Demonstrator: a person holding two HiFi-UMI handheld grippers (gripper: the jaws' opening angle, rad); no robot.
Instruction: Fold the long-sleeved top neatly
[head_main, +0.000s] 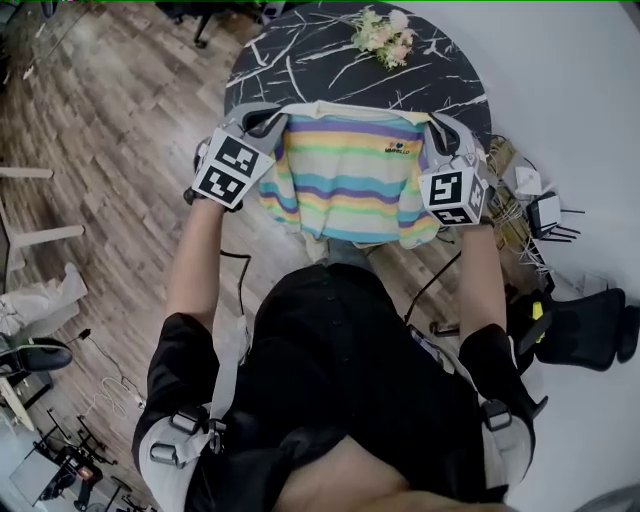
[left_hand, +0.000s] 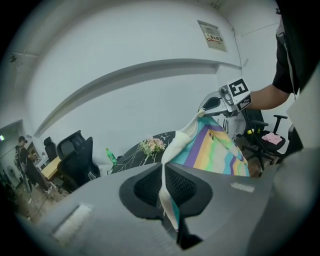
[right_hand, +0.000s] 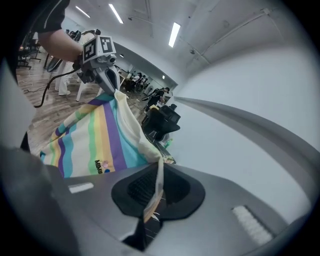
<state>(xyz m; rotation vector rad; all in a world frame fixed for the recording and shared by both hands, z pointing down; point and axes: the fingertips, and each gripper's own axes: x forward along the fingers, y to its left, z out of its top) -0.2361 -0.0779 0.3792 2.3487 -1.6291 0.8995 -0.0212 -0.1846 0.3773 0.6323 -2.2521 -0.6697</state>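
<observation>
My left gripper (left_hand: 164, 186) and right gripper (right_hand: 158, 189) each clamp a corner of the striped top (head_main: 350, 180), hanging spread by the marble table (head_main: 290, 60); I judge most folding remains.

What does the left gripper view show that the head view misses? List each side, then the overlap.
Left gripper view only: a green bottle and a wall notice. Head view only: the marker cube on the left tongs and the person's left forearm. Both: the striped top, the right tongs shut on it, the flowers, the marble table.
</observation>
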